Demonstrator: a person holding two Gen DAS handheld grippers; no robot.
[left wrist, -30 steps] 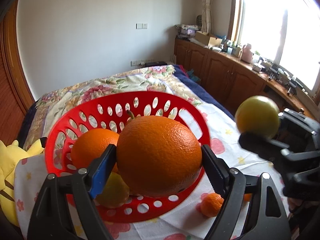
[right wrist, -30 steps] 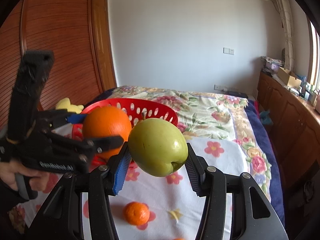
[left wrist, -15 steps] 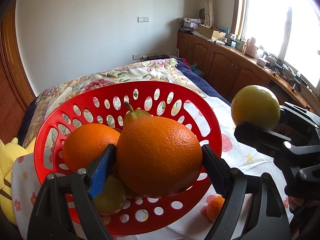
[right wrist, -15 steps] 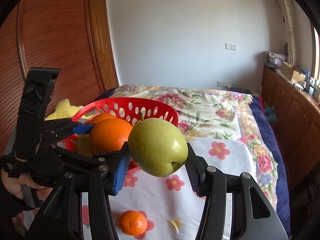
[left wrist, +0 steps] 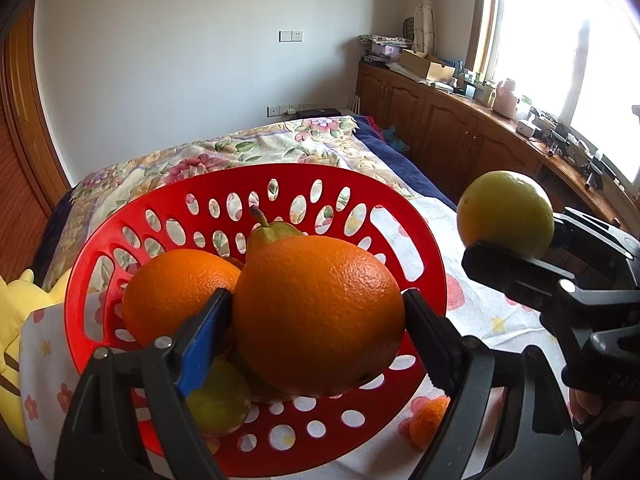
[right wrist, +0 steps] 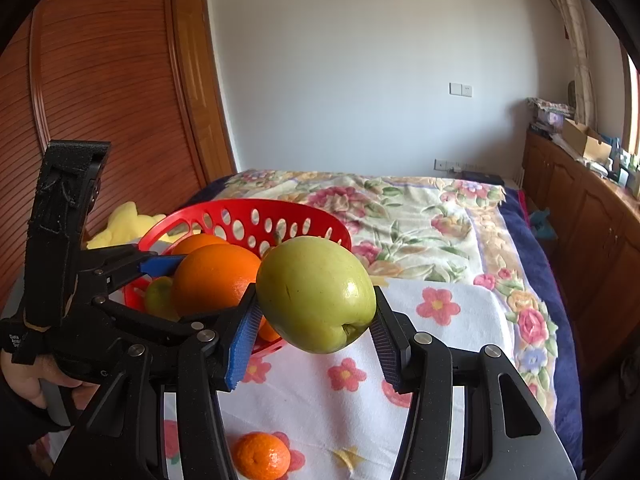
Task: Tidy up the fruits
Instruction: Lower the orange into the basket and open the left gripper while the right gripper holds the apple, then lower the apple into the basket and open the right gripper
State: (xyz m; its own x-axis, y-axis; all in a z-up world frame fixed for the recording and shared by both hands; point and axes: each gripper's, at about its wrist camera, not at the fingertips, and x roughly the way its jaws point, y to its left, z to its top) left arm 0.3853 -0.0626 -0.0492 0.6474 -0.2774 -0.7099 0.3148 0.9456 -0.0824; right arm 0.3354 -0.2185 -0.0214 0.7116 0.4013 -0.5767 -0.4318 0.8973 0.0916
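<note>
In red basket point(left wrist: 420, 248) we see orange point(left wrist: 176, 292), pear point(left wrist: 272, 232), greenish fruit point(left wrist: 220, 400); left gripper point(left wrist: 320, 320) clamps big orange point(left wrist: 320, 316) above it, right gripper point(right wrist: 316, 320) beside clamps green apple point(right wrist: 316, 292).

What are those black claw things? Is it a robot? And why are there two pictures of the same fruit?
Not a robot. A person holds two black grabbers, one in each hand, and each grabber has a little camera that looks out along its two fingers. That gives two pictures of one scene.

The left grabber, seen from its own camera, squeezes a big orange over the red basket. Inside the basket lie another orange, a pear and a green fruit.

The right grabber holds a green apple. In its picture you can see the person's hand on the other grabber.

Everything sits on a bed with a flowery cloth. One small tangerine lies on the cloth, outside the basket.
</note>
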